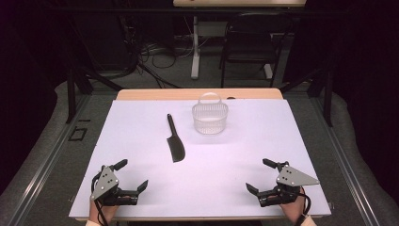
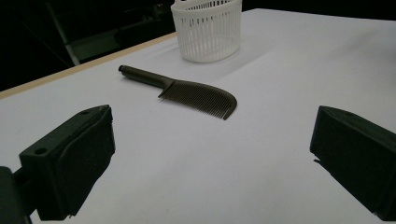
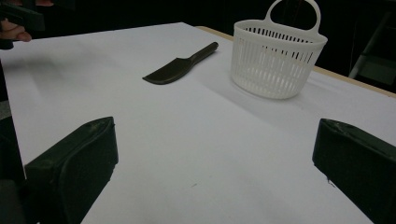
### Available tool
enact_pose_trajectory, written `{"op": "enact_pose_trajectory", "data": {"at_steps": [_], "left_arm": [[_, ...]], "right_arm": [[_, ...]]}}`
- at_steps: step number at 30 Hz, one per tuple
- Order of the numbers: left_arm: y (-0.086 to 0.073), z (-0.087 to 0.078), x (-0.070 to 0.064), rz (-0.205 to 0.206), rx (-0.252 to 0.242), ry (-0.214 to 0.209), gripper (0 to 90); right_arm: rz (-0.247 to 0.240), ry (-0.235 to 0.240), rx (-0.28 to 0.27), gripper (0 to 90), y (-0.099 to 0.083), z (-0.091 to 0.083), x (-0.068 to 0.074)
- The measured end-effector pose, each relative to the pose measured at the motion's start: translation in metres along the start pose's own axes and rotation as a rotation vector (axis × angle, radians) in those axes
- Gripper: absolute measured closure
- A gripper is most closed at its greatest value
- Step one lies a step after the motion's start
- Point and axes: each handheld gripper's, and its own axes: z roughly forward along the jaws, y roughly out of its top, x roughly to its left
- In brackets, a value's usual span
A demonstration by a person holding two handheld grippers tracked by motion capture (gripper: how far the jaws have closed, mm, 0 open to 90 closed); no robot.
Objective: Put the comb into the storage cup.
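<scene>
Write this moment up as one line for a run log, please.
left gripper: open, near edge | right gripper: open, near edge | comb: flat on table, untouched | basket: upright, right of comb

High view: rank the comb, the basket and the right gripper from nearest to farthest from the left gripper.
1. Comb: up and to the right of the left gripper, near the sheet's middle, lying flat.
2. Basket: farther back, beyond the comb's toothed end, upright.
3. Right gripper: across the near edge of the table, at the far right.
</scene>
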Motion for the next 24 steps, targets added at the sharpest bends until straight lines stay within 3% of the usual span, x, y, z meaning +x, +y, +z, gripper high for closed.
{"op": "enact_pose_trajectory", "data": {"at_steps": [11,24], "left_arm": [[0.002,0.000,0.000,0.005,0.013,0.011,0.2],[0.009,0.013,0.001,-0.008,0.029,0.004,0.1]], "right_arm": [[-0.009,0.001,0.011,0.0,0.000,0.002,0.000],[-0.017,0.023,0.022,0.0,-0.001,0.007,0.001]]}}
